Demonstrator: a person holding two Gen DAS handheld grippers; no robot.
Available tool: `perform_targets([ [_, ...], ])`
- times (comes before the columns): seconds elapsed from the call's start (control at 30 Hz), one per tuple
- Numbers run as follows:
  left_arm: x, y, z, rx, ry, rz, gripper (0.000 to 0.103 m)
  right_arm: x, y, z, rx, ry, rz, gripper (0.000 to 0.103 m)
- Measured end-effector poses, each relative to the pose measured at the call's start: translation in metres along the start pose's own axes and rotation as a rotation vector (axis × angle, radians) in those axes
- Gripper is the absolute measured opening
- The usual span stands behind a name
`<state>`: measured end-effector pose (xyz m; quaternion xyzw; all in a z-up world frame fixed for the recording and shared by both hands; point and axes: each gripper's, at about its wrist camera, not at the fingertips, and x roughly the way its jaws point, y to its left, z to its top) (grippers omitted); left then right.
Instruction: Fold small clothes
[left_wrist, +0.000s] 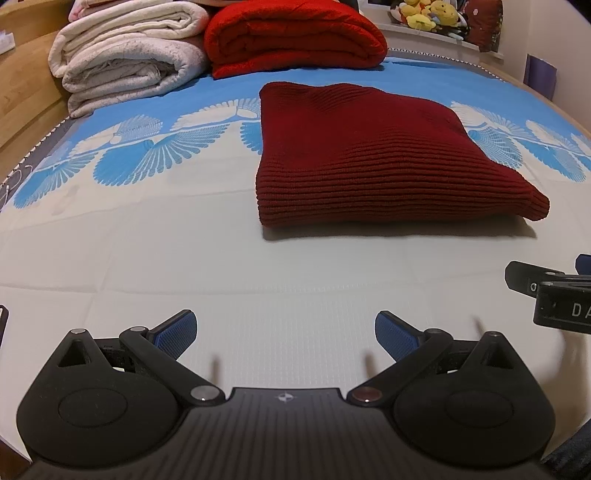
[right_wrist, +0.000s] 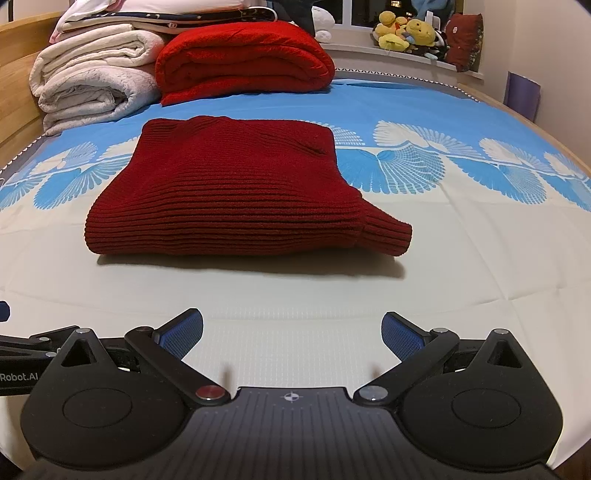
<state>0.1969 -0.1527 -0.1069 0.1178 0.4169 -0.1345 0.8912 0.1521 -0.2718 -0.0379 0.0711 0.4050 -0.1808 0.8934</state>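
A dark red ribbed knit sweater (left_wrist: 373, 155) (right_wrist: 240, 192) lies folded into a compact rectangle on the bed, a cuff sticking out at its near right corner. My left gripper (left_wrist: 285, 334) stands open above the pale sheet, short of the sweater and to its left, with nothing between its blue pads. My right gripper (right_wrist: 291, 334) is open too, level with the sweater's near edge but well back from it, holding nothing. Part of the right gripper's body shows at the right edge of the left wrist view.
The bed sheet (right_wrist: 461, 295) is cream with a blue fan pattern further back. A folded bright red blanket (right_wrist: 243, 59) and cream blankets (right_wrist: 88, 81) are stacked at the head. Plush toys (right_wrist: 410, 33) sit on the window sill. A wooden bed frame (left_wrist: 22, 103) runs along the left.
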Motion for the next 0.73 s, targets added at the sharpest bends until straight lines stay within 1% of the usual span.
perform_targets([
  [0.57,0.0000,0.0030,-0.0003,-0.004,0.005,-0.002,0.103,0.0001,0.0011,0.0002,0.000,0.000,-0.001,0.102],
  [0.73,-0.0033,0.0026,-0.0009,0.004,-0.016,-0.007,0.103,-0.0004,0.0017,-0.0001,-0.001,0.000,0.002,0.102],
])
